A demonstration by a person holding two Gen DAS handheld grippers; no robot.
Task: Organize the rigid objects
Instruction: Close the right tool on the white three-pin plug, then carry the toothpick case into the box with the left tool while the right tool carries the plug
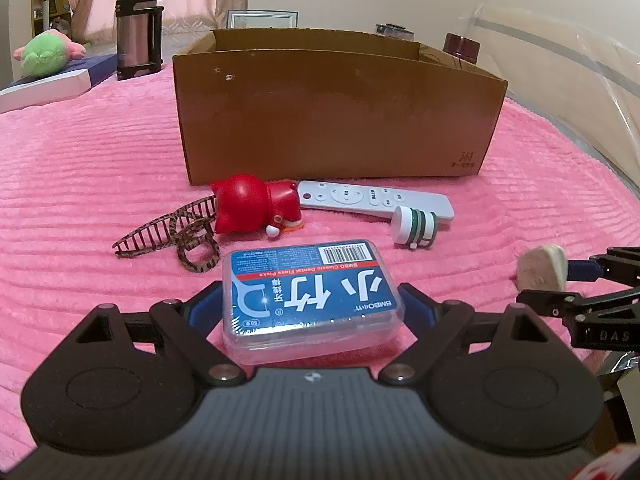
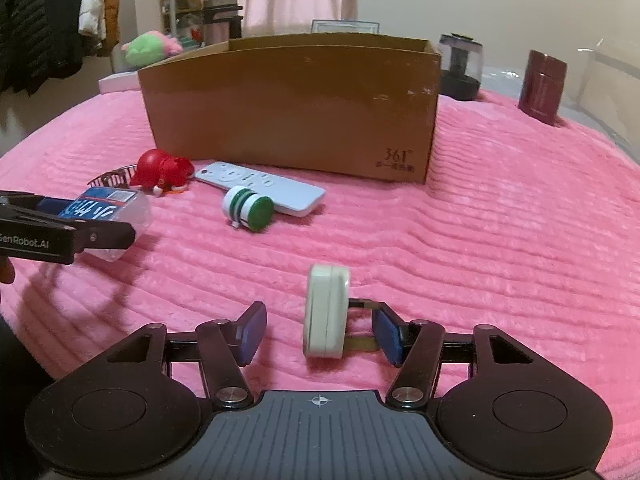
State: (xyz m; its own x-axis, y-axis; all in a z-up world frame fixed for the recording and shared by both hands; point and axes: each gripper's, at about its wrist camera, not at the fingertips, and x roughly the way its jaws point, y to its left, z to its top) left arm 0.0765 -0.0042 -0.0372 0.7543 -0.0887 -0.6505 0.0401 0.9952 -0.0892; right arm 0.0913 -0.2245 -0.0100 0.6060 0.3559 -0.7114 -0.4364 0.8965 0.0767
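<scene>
My left gripper (image 1: pixel 312 312) is shut on a clear floss-pick box with a blue label (image 1: pixel 310 294); the box also shows at the left of the right wrist view (image 2: pixel 106 210). My right gripper (image 2: pixel 318 332) is open around a white round case (image 2: pixel 325 312) that stands on edge between the fingers, nearer the right one. On the pink blanket lie a red toy figure (image 1: pixel 252 208), a white remote (image 1: pixel 372 198), a green-and-white spool (image 1: pixel 414 226) and a brown patterned hair claw (image 1: pixel 176 232). The open cardboard box (image 1: pixel 332 116) stands behind them.
A steel thermos (image 1: pixel 138 26) and a green and pink plush (image 1: pixel 44 54) sit at the back left. A dark red container (image 2: pixel 542 86) and a dark clear jar (image 2: pixel 460 66) stand at the back right. A clear plastic sheet (image 1: pixel 560 64) lies to the right.
</scene>
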